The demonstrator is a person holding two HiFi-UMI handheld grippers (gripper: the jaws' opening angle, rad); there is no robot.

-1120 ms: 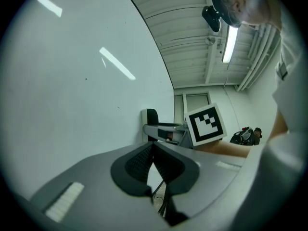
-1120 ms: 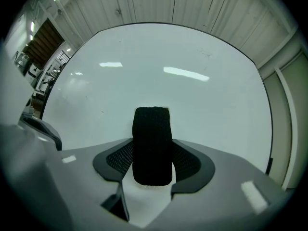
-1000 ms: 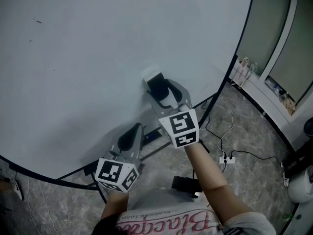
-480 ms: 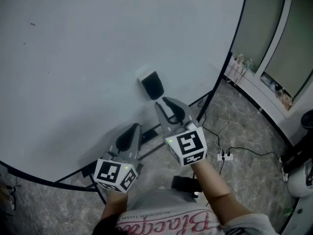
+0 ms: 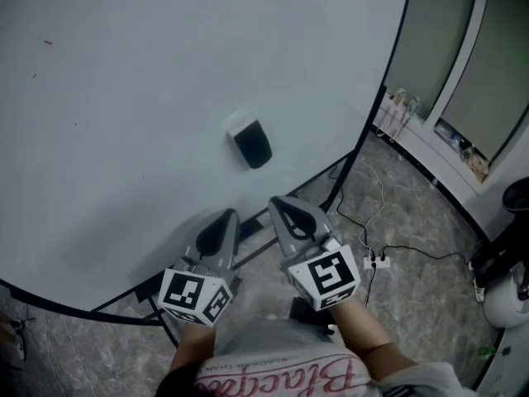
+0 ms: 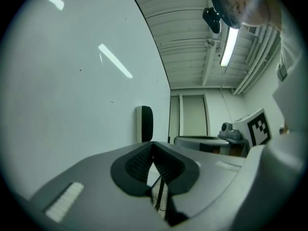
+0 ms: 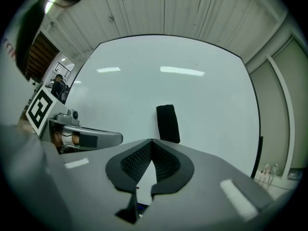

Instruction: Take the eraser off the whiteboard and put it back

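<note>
Clinging to the whiteboard: the eraser (image 5: 252, 143) sits flat on the whiteboard (image 5: 124, 98), dark back outward, low on its face and toward its right edge. Nothing touches it.
Task standing: judged from this, the eraser is in place on the whiteboard, with no tool on it.
Risk of slipping: if the eraser is not seated flush against the whiteboard, it could creep down or drop to the floor (image 5: 397, 213) under the whiteboard's lower edge.
Risk of a knock: a tool swung toward the whiteboard with its jaws together would shove the eraser sideways rather than take it. Any fresh grasp calls for opening first.
Right tool (image 5: 277, 201): jaws fully together, pads meeting at the tips, nothing between them. It hangs in front of the whiteboard, apart from it, pointing toward the eraser.
Left tool (image 5: 227, 215): jaws likewise closed on nothing. It is clear of the whiteboard, near its lower edge and just beside the right tool.
</note>
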